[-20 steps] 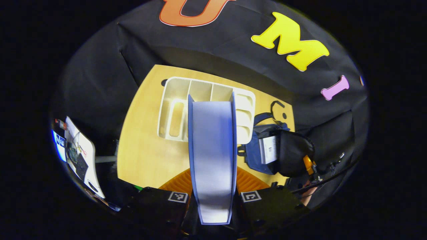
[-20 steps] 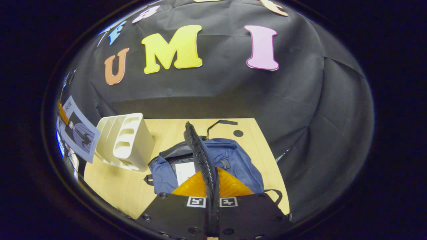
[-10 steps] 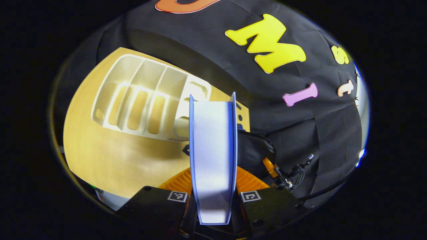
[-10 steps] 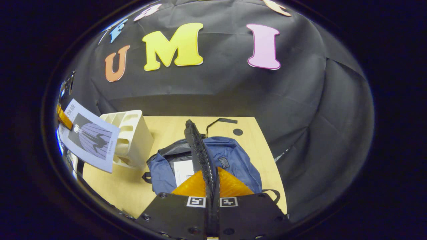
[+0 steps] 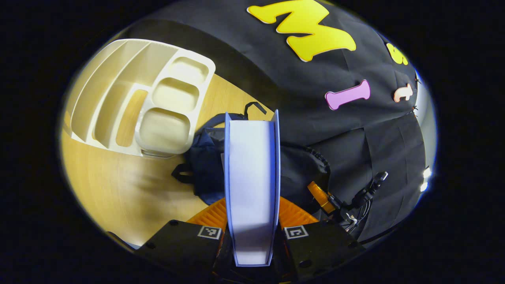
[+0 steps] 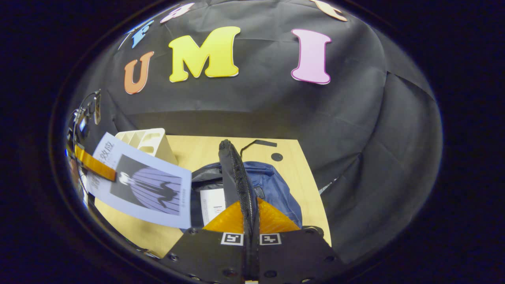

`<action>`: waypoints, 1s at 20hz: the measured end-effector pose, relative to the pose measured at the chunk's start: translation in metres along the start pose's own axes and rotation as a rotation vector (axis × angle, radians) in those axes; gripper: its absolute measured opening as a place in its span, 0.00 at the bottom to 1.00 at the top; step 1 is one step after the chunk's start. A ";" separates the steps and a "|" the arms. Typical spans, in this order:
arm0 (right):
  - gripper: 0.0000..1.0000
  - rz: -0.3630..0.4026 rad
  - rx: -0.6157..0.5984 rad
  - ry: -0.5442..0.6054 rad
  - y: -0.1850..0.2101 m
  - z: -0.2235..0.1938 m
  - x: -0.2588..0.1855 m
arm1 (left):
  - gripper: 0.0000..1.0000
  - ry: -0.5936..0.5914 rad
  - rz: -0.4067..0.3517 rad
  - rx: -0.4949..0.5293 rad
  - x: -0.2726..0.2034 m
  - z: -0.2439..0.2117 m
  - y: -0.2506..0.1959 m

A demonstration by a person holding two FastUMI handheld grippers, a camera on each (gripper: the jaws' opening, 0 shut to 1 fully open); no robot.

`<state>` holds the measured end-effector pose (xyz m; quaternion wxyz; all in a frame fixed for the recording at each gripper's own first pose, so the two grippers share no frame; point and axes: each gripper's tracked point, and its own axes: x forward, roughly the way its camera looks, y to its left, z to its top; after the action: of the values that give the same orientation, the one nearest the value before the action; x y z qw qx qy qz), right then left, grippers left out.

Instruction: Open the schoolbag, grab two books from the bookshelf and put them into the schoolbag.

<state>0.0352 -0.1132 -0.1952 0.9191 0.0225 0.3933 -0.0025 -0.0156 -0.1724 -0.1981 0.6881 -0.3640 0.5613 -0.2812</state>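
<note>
Left gripper view: the left gripper clamps a blue book edge-on, the schoolbag just beyond it, the bookshelf ahead-left on the surface.

Right gripper view: the right gripper pinches the bag's zipper flap upright; the book hovers to its left.

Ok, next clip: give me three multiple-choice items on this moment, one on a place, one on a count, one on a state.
1. Where is the book in the left gripper?
A. in the shelf
B. in the air beside the bag
C. flat on the table

2. How many books sit in the shelf?
A. none
B. one
C. two

3. What does the right gripper hold?
A. nothing
B. a book
C. the bag's flap

Key: 1 B, the book hangs left of the bag in the right gripper view; 2 A, its slots are bare; 3 C, both fingers clamp the flap.
</note>
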 end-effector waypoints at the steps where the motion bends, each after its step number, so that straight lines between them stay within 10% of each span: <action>1: 0.00 0.000 0.003 0.003 0.000 -0.001 0.001 | 0.43 -0.001 -0.001 -0.001 0.013 -0.002 0.000; 20: 0.00 0.040 -0.026 0.001 0.000 0.030 -0.010 | 0.41 -0.044 -0.175 -0.124 0.143 -0.012 -0.019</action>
<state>0.0498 -0.1143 -0.1671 0.9190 0.0182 0.3934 0.0210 0.0035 -0.2995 -0.2654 0.6492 -0.4595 0.5286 -0.2966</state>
